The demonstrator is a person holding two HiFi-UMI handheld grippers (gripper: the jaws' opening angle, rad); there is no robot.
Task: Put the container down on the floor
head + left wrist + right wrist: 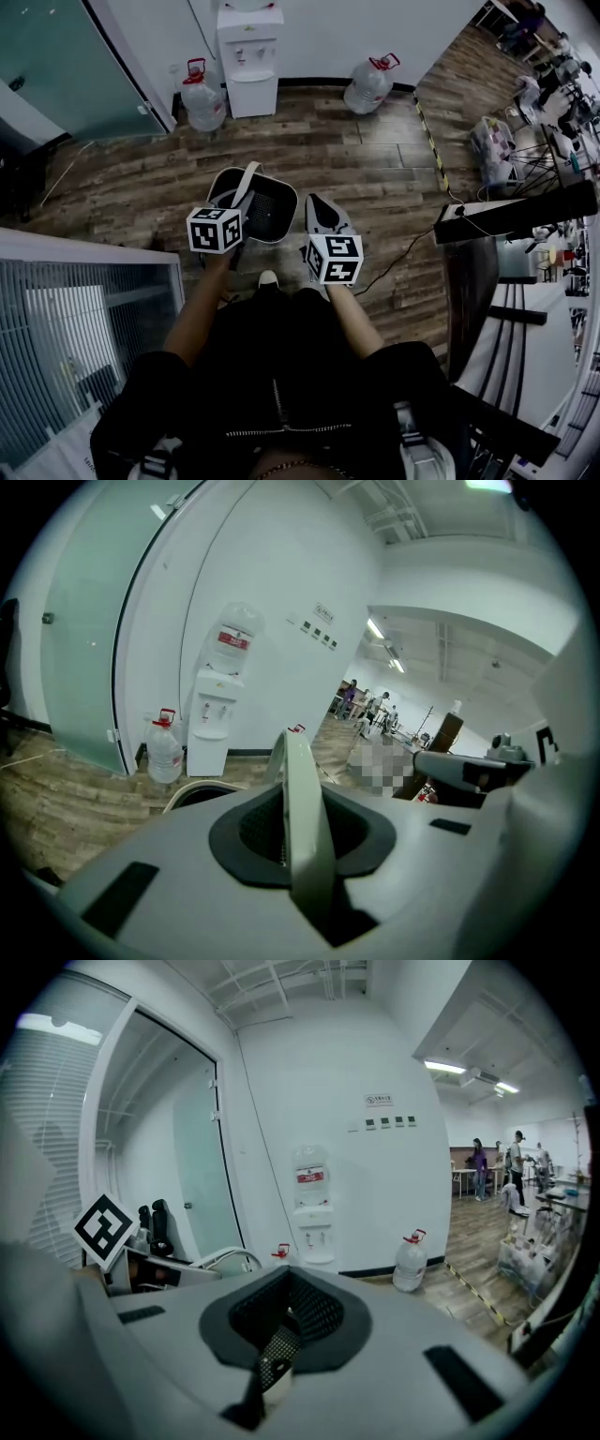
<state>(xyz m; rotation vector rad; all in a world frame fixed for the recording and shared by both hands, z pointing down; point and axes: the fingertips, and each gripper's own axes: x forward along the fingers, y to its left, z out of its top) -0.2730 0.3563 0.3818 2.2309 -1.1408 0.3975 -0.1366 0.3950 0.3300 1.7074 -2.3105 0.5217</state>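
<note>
Right, in the left gripper view my left gripper (302, 855) has its jaws pressed onto the pale handle (300, 780), which rises as a thin strap straight up through the middle of the dark pads. In the right gripper view the right gripper (277, 1354) has its jaws pressed together with nothing between them that I can make out. From the head view, the handle runs from the left gripper down to the container (267, 211), a tub with a light rim and a dark inside. It hangs just ahead of the person's shoe (268, 278) and over the wooden floor (356, 159). I cannot tell for certain from above whether its base touches the boards, though in the right gripper view its rim sits about level with the left gripper, so it looks raised. The right gripper is just beside the container on its right, with its tip near the rim, but I see no contact. Each gripper shows its marker cube (216, 230) towards the camera. Further out, a white water dispenser (249, 56) stands against the far wall with a large water bottle (202, 94) on the floor close to its left and another well apart on its right. A frosted glass door (56, 66) fills the corner to the left.
</note>
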